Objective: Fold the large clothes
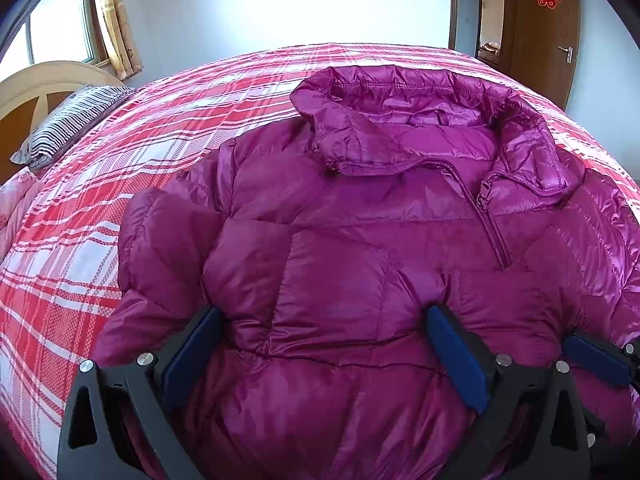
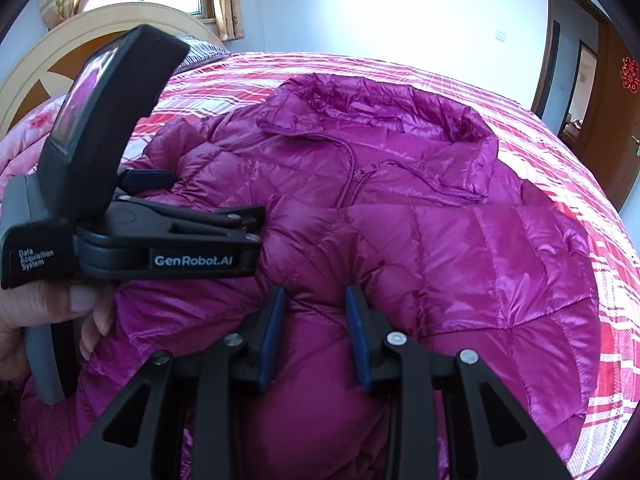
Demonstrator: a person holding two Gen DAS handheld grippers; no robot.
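A shiny magenta puffer jacket (image 1: 360,208) lies front up on the red plaid bed sheet (image 1: 100,208), collar (image 1: 400,120) toward the far side and zip partly undone. My left gripper (image 1: 324,354) stands wide at the jacket's near part, with a thick bulge of padding squeezed between its blue pads (image 1: 192,352). In the right wrist view my right gripper (image 2: 315,332) is shut on a narrower fold of the same jacket (image 2: 440,240). The left gripper (image 2: 216,200) shows there at the left, held by a hand (image 2: 48,312). One right-gripper finger (image 1: 596,360) shows beside the left one.
A striped pillow (image 1: 72,120) lies at the far left by the curved wooden headboard (image 1: 36,88). A window with curtains (image 1: 116,20) is behind it. A brown door (image 1: 540,40) stands open at the far right. Plaid sheet surrounds the jacket on all sides.
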